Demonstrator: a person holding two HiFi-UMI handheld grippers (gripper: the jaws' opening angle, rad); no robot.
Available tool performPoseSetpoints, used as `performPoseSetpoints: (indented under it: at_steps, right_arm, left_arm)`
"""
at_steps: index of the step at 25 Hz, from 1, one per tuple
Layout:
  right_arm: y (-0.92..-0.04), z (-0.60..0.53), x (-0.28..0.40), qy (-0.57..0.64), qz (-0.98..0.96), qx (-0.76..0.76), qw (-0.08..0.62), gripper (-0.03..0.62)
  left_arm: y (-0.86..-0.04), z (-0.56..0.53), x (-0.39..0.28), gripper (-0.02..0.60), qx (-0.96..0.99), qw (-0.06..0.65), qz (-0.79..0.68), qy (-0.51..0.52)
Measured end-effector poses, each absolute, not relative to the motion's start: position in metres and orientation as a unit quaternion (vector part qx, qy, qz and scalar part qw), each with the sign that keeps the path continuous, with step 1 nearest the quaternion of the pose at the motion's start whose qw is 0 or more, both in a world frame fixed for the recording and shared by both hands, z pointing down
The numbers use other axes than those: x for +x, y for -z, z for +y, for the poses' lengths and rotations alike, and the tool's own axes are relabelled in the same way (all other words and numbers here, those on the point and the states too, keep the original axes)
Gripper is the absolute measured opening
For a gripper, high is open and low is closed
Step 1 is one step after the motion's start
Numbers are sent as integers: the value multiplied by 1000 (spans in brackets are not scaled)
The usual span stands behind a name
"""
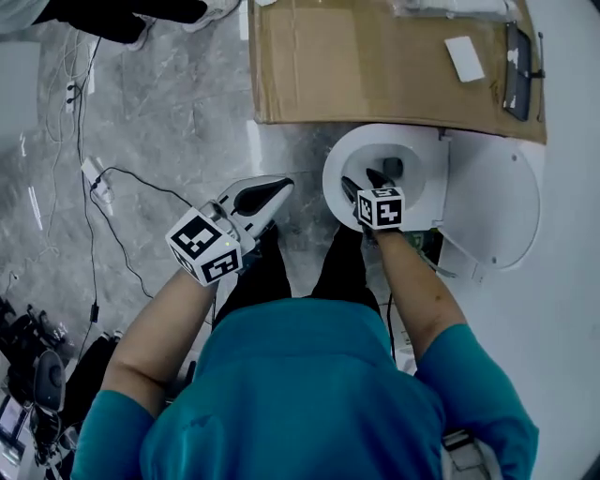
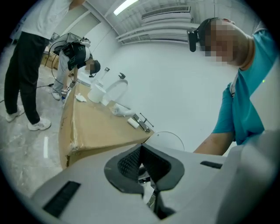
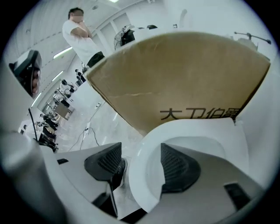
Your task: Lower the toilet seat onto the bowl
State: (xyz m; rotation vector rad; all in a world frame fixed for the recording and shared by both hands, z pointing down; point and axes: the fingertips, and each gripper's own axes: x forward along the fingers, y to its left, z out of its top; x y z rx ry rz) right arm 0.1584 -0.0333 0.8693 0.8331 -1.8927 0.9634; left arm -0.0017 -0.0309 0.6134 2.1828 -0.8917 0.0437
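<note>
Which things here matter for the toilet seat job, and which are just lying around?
For the job: toilet seat, right gripper (open).
Just lying about: cardboard box, white card on it, floor cables.

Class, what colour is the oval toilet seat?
White oval toilet seat, best seen in the right gripper view.

Grey marbled floor (image 1: pixel 169 112) left of the left gripper (image 1: pixel 272 192), crossed by dark cables (image 1: pixel 86 112); beyond the right gripper (image 1: pixel 367 183), a big brown cardboard box (image 1: pixel 375 66); plain white wall (image 2: pixel 175 87) ahead of the left gripper; strip light (image 2: pixel 127 5) high above it; standing onlooker (image 3: pixel 81 35) far beyond the right gripper.
</note>
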Motion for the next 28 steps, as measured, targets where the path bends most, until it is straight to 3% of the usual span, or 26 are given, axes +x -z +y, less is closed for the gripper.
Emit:
performPoseSetpoints:
  at_steps: [8, 13, 28]
  right_arm:
    - [-715, -72, 179, -378, -818, 328, 283, 81]
    - [-627, -90, 193, -361, -845, 329, 218, 10]
    - [-409, -101, 224, -278, -912, 293, 75, -2]
  left_arm:
    - [-524, -49, 22, -5, 875, 337, -347, -8]
    - [-471, -57, 37, -5, 889, 312, -336, 1]
    - [-345, -76, 77, -5, 923, 216, -319, 15]
